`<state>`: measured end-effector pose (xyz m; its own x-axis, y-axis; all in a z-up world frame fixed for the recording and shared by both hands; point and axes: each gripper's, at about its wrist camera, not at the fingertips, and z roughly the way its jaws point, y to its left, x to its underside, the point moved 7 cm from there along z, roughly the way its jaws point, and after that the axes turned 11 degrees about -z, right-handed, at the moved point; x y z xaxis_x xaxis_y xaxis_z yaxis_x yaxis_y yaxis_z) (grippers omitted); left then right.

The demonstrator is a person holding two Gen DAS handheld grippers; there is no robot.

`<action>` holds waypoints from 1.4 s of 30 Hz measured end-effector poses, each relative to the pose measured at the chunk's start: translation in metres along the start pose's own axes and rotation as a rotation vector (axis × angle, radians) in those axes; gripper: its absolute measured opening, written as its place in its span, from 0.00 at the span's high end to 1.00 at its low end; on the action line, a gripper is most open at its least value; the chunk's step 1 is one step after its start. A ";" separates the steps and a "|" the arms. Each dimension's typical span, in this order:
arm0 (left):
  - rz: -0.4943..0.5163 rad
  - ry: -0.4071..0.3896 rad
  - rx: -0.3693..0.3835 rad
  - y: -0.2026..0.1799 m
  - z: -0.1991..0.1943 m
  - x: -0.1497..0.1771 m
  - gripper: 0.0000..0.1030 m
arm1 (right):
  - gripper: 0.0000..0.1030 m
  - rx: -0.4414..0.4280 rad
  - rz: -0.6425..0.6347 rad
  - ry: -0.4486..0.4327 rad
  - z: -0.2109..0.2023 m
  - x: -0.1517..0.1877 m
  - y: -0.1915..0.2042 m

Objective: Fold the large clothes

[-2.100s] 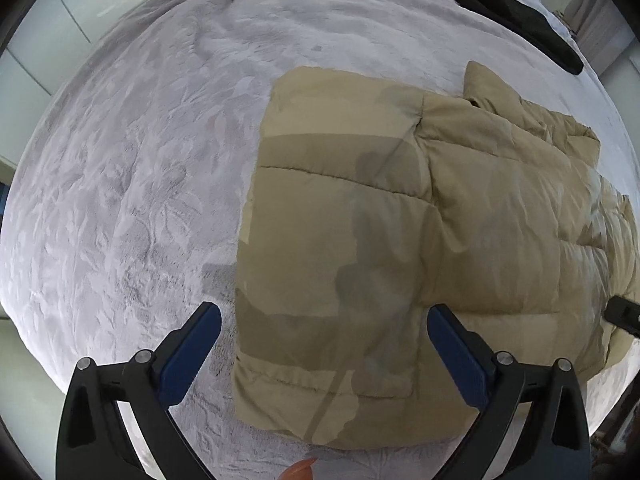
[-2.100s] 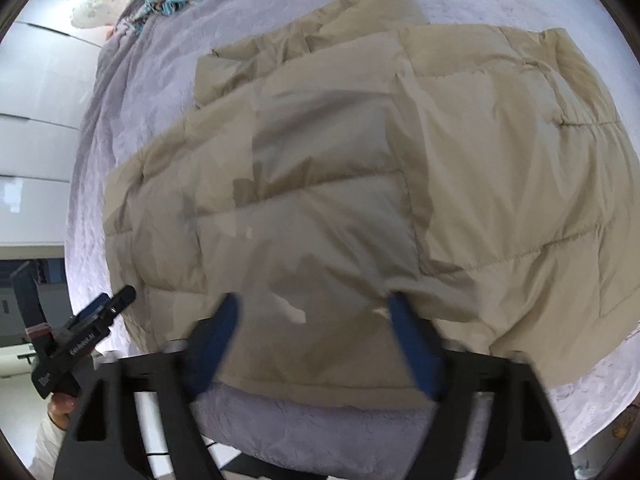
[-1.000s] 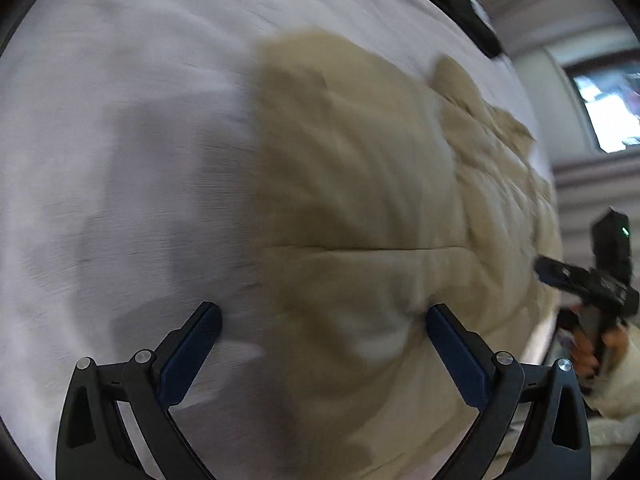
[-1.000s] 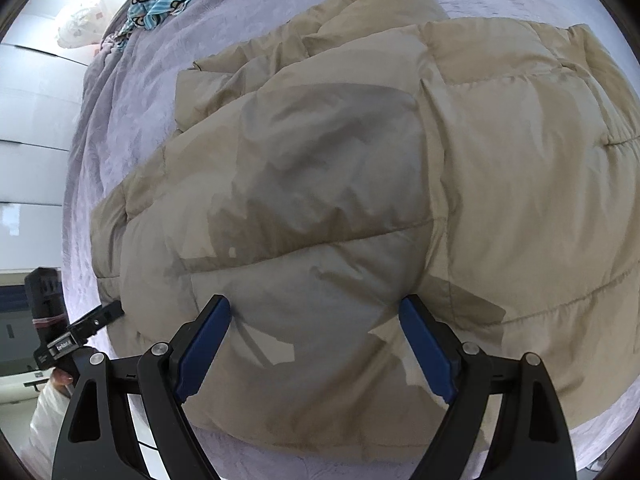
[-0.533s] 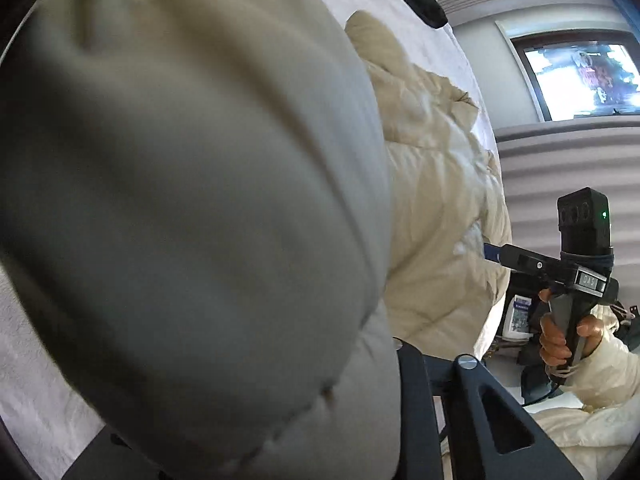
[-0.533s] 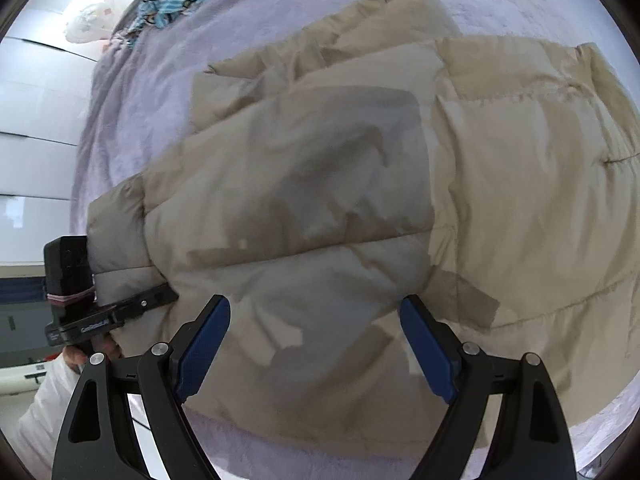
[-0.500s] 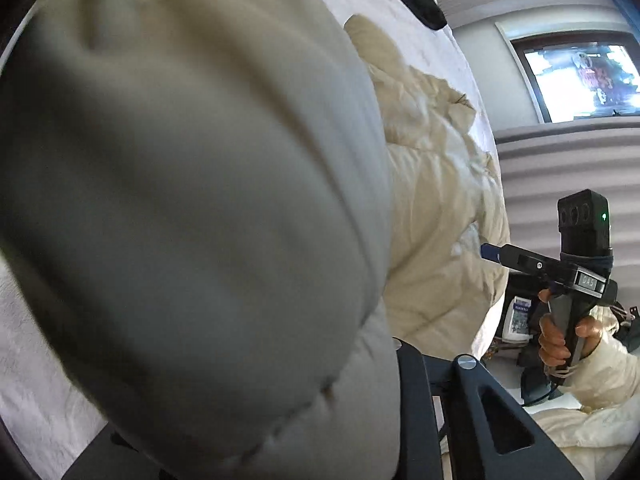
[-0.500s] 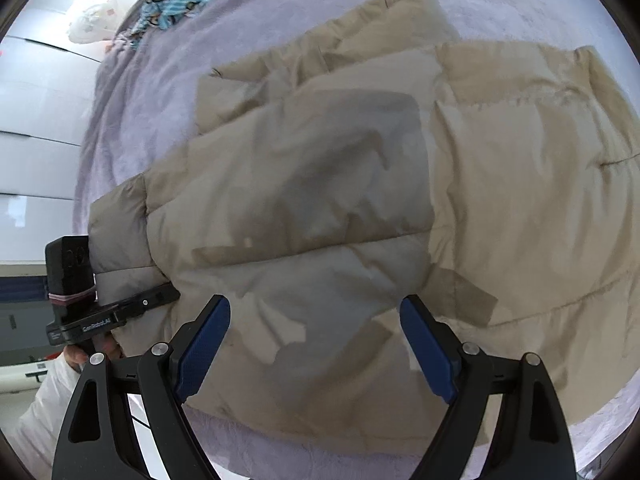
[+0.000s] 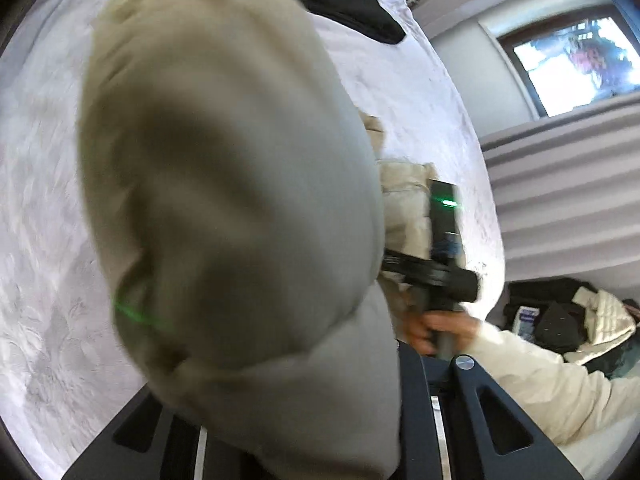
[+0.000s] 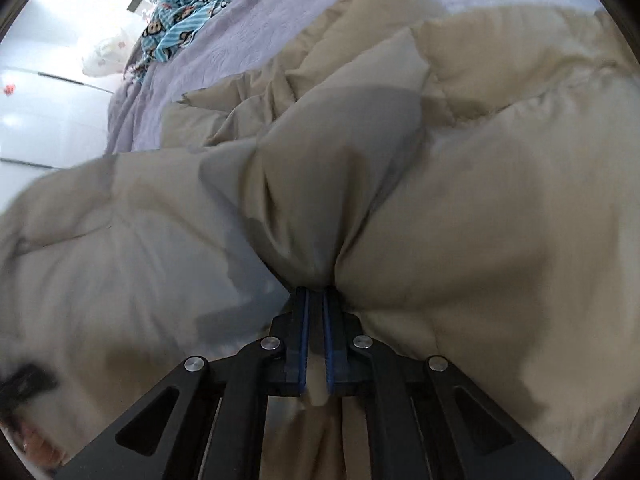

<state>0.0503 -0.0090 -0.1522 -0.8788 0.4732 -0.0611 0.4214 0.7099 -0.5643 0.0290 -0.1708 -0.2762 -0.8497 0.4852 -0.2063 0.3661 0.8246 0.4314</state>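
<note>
right wrist view first: the beige puffer jacket (image 10: pixel 460 184) lay spread over the lavender bedspread (image 10: pixel 256 28) and filled nearly everything ahead of the tool, and the right gripper (image 10: pixel 316 312) had just been closing on it, so that where half a second earlier its blue pads stood wide apart above flat quilting, they now sat almost together with a pinched ridge of fabric bunched between them and radiating creases running away from the tips. in the left wrist view the left gripper (image 9: pixel 304 420) was already clamped on the jacket's near edge; its fingertips were buried under a big padded bulge that rose straight in front of the lens, higher and closer than half a second before, with the bedspread dropping away to the tool's left. judged from this, both lower corners were now secured and the fold of the hem up over the body was beginning, the left side leading. the left tool pointed steeply down with the cloth hanging over it; the right tool also pitched steeply down, low against the bed. beyond the bulge, to the left tool's right, a hand (image 9: pixel 440 330) in a cream sleeve held the other gripper's handle. farther off lay a black garment (image 9: pixel 344 4) and blue monkey-print cloth (image 10: pixel 188 4).
</note>
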 end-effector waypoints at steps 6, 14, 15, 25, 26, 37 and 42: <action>0.030 0.020 -0.129 -0.068 0.034 0.001 0.77 | 1.00 -0.102 0.039 0.012 0.019 -0.004 -0.016; 0.087 0.126 -0.095 -0.115 0.060 0.008 0.34 | 0.96 -0.128 0.101 0.029 -0.036 0.009 -0.039; 0.085 0.138 -0.081 -0.119 0.062 0.010 0.33 | 0.96 -0.109 0.104 0.006 -0.053 0.015 -0.048; 0.187 0.329 0.237 -0.157 0.150 0.015 0.25 | 0.96 -0.088 0.311 -0.139 -0.139 0.097 -0.114; 0.185 0.328 0.217 -0.155 0.163 0.011 0.25 | 0.96 -0.074 0.311 -0.140 -0.141 0.100 -0.113; 0.268 0.241 0.069 -0.201 0.206 0.008 0.25 | 0.17 -0.183 0.218 -0.297 -0.214 0.114 -0.057; 0.371 0.051 0.015 -0.221 0.169 -0.025 0.25 | 0.74 -0.112 0.258 -0.256 -0.180 0.092 -0.061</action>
<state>-0.0589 -0.2662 -0.1649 -0.6548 0.7222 -0.2230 0.7054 0.4781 -0.5233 -0.1394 -0.2286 -0.1635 -0.6075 0.7416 -0.2846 0.5004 0.6356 0.5879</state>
